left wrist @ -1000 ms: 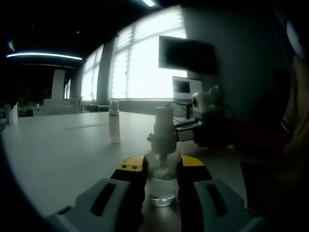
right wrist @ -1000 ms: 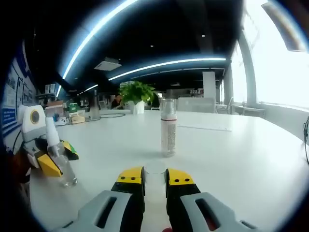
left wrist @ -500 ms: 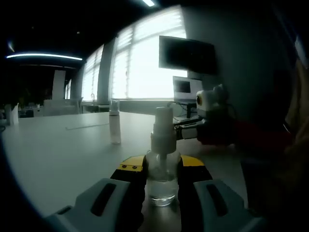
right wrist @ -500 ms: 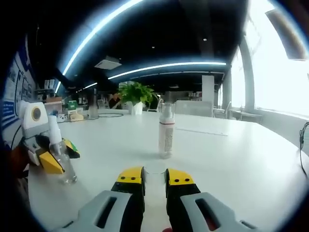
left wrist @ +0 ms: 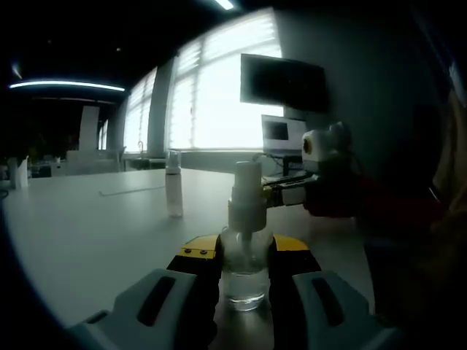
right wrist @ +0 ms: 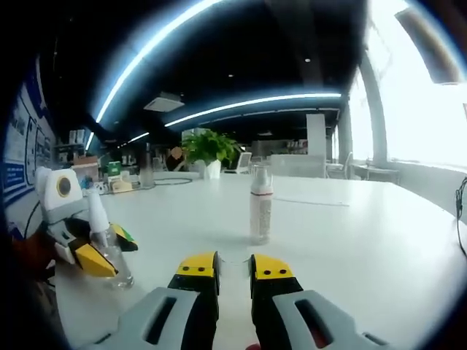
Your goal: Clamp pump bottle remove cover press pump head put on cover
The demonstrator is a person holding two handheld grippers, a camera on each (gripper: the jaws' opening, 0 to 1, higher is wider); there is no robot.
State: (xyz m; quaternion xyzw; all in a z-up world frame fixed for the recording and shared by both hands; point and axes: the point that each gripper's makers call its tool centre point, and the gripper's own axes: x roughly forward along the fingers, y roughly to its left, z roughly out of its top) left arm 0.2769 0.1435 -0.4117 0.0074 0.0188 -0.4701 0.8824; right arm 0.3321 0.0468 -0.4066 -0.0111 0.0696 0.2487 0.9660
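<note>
Clear white-headed pump bottle (left wrist: 244,251) in left tool (left wrist: 241,264)

In the left gripper view, the right gripper (left wrist: 281,191), with its yellow-tipped jaws, now sits farther toward 3 o'clock and slightly higher than a second ago, drawing away from the white pump head (left wrist: 246,197) of the clear plastic pump bottle (left wrist: 243,273). In the right gripper view, the left gripper (right wrist: 102,251) now appears nearer 6 o'clock.
</note>
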